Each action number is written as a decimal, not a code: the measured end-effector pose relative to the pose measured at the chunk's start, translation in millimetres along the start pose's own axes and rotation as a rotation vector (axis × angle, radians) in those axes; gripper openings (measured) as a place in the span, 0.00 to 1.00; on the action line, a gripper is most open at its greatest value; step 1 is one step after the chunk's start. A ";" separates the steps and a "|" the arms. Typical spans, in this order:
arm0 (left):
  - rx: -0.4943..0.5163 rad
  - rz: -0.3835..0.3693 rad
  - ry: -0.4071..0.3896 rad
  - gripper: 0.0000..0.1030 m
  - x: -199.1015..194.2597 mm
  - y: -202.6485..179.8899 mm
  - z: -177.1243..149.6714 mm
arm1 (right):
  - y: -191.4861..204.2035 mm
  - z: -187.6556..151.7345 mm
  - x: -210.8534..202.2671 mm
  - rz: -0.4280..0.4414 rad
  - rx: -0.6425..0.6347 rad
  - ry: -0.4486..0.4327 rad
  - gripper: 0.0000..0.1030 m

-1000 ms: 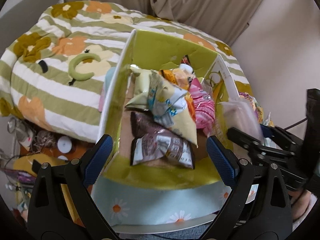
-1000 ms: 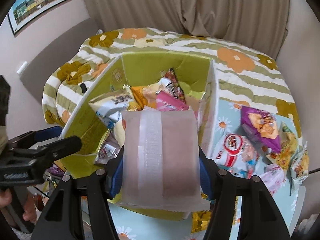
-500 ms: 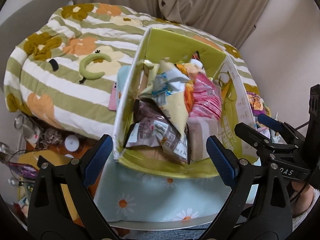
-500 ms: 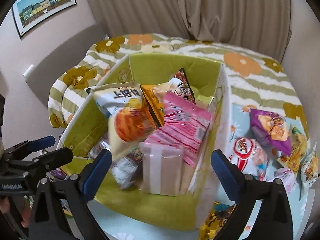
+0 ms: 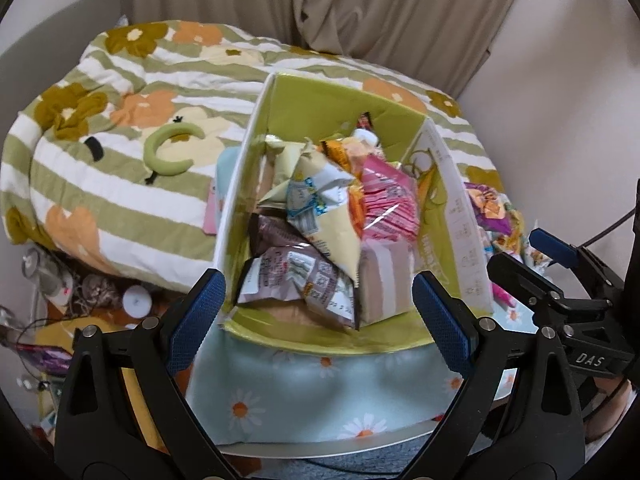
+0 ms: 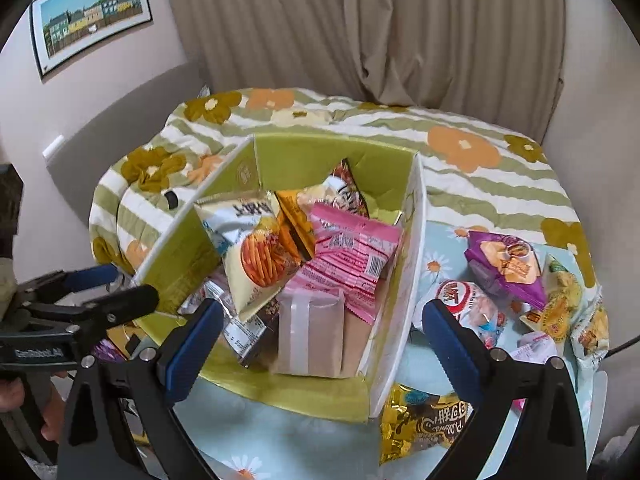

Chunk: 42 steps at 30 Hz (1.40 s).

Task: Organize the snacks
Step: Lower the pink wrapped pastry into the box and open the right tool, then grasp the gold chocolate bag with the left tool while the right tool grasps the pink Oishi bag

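While both my claws point(image 6: 320, 344) point(image 5: 320, 308) gape empty, the gold packet point(image 6: 428, 424) looks light, crinkly, slippery; pinch its sealed edge.

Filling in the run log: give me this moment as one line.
left gripper: open, empty | right gripper: open, empty | pale packet: in box | loose snacks: right of box

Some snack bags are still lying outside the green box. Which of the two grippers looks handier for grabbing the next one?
Probably the right gripper. It is open and empty, and the loose bags, like the gold packet, lie on its side of the green box. The left gripper, also open, faces the box.
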State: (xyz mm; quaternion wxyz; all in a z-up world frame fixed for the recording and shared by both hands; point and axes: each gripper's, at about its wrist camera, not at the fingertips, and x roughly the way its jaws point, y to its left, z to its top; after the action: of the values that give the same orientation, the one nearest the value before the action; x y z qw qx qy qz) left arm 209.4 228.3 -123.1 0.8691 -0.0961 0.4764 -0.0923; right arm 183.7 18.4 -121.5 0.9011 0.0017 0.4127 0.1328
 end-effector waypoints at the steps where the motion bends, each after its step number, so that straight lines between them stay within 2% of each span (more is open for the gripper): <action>1: 0.006 -0.007 -0.001 0.91 -0.9 -2.6 0.3 | 0.2 0.6 -3.1 -0.005 0.007 -0.005 0.96; 10: 0.081 -0.071 -0.037 0.91 -17.9 -37.3 -3.2 | -12.4 -4.4 -45.7 -0.039 0.072 -0.074 0.96; 16: 0.104 -0.082 -0.066 0.91 -29.0 -67.4 -11.2 | -49.6 -13.8 -75.2 -0.052 0.151 -0.126 0.96; 21: 0.076 -0.089 -0.072 0.91 -26.0 -99.4 -21.1 | -89.6 -20.8 -92.0 -0.075 0.181 -0.149 0.96; 26: 0.031 -0.076 -0.048 0.91 -11.1 -140.2 -38.2 | -134.9 -31.2 -98.7 -0.077 0.163 -0.113 0.96; 33: -0.034 -0.019 -0.014 0.91 19.8 -193.5 -66.1 | -194.4 -47.5 -99.7 -0.049 0.134 -0.079 0.96; 42: -0.155 0.033 0.027 0.91 75.8 -219.8 -103.8 | -250.8 -69.3 -63.3 0.006 -0.025 -0.022 0.96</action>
State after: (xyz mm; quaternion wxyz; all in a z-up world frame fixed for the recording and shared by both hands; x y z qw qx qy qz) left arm 146.6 -10.9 -183.3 0.8540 -0.1539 0.4952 -0.0424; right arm 152.2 -246.2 -148.4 0.9051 -0.0069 0.4012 0.1404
